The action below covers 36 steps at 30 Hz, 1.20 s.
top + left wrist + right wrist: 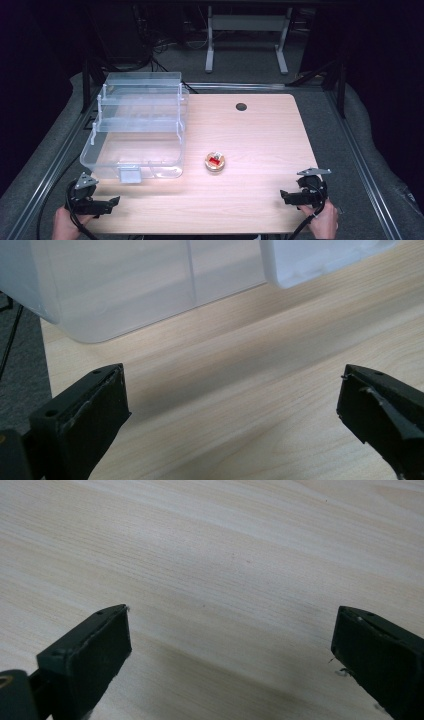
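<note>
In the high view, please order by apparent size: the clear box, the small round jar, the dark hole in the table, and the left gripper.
1. Clear box, by far the largest.
2. Left gripper.
3. Round jar.
4. Hole, the smallest.
The gripper is nearer the camera, so its lead over the jar is unsure.

The high view looks forward and down over the whole tabletop (250,130). Each gripper view sits low and close above the wood; the left one also faces the clear bin (125,285).
</note>
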Tool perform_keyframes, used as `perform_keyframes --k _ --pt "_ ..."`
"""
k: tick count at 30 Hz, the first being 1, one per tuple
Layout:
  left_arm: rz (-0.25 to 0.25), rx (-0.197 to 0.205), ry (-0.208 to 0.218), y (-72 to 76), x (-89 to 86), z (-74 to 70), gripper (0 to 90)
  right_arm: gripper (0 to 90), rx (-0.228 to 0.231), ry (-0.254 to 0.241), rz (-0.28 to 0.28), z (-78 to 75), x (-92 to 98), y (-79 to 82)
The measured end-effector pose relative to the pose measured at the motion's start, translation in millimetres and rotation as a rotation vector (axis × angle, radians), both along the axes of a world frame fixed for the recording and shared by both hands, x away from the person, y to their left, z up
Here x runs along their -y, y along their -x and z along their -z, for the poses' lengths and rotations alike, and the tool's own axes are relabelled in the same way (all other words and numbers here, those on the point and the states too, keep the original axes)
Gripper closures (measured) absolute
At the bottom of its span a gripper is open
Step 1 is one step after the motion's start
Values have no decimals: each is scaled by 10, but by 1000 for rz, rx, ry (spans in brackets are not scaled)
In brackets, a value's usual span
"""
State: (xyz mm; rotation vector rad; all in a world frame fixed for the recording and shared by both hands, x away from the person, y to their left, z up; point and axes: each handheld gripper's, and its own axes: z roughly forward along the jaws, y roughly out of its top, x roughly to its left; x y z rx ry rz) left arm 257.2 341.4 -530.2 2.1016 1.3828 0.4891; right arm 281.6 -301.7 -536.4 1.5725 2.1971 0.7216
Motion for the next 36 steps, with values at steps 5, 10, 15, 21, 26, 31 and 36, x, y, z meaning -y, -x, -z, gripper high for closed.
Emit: perform_keyframes --k 5,10,15,21,26,31,36 --pt "12 -3 -2 -6 28 12 1 20 -13 1 -9 -44 -28 -11" --pt "12 -5 -5 -8 45 25 1 19 -7 10 -18 -74 -100 -60" --pt "13 -5 -10 -7 47 32 1 17 -2 13 -43 -132 -209 -126" --pt "10 -3 -12 -5 42 43 1 13 -3 8 -77 -196 -347 -205" --pt "12 -3 -14 2 44 44 1 12 0 19 -105 -248 -479 -255" --pt "14 -7 -13 4 51 58 1 10 -1 31 -136 -301 -607 -305" --pt "19 -6 -16 11 68 80 1 6 -6 52 -179 -348 -749 -379"
